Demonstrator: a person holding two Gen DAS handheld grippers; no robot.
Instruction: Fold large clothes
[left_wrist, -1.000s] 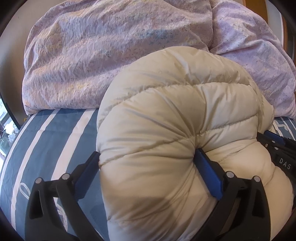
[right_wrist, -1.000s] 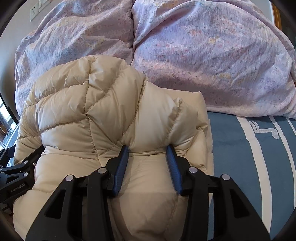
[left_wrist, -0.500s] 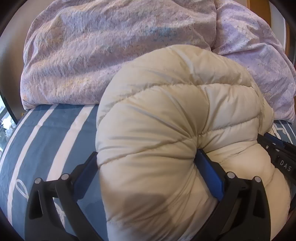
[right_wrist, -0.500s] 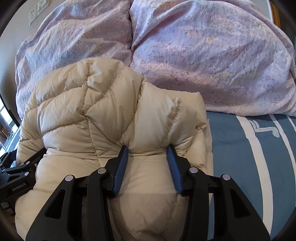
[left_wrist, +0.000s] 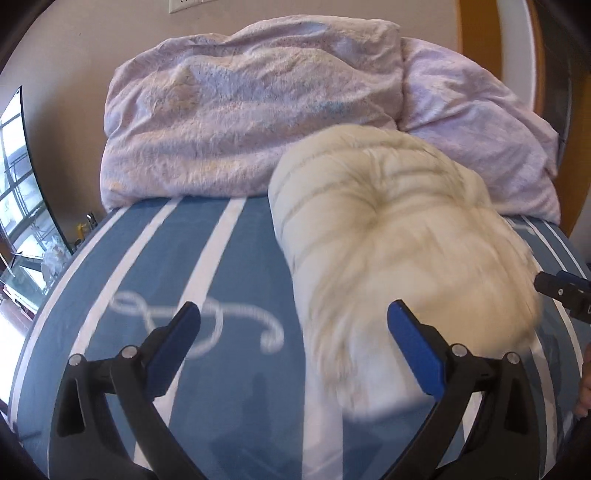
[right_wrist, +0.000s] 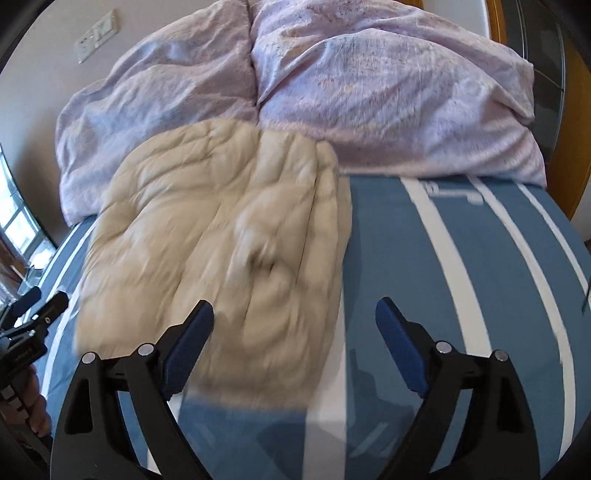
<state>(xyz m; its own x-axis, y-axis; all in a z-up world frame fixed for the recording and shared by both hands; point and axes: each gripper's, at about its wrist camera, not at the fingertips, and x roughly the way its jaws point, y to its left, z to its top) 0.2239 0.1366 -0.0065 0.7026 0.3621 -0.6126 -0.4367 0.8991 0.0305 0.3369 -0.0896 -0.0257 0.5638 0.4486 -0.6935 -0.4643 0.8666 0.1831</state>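
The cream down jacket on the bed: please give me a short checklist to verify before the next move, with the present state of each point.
1. Left gripper free of cloth: ok, jaws wide.
2. Right gripper free: ok, jaws have just opened, nothing between them.
3. Down jacket resting on the striped bed sheet: ok.
4. Jacket clear of the lilac duvet: not ok, its far end touches it.
5. Fold tidy: cannot tell, blurred.
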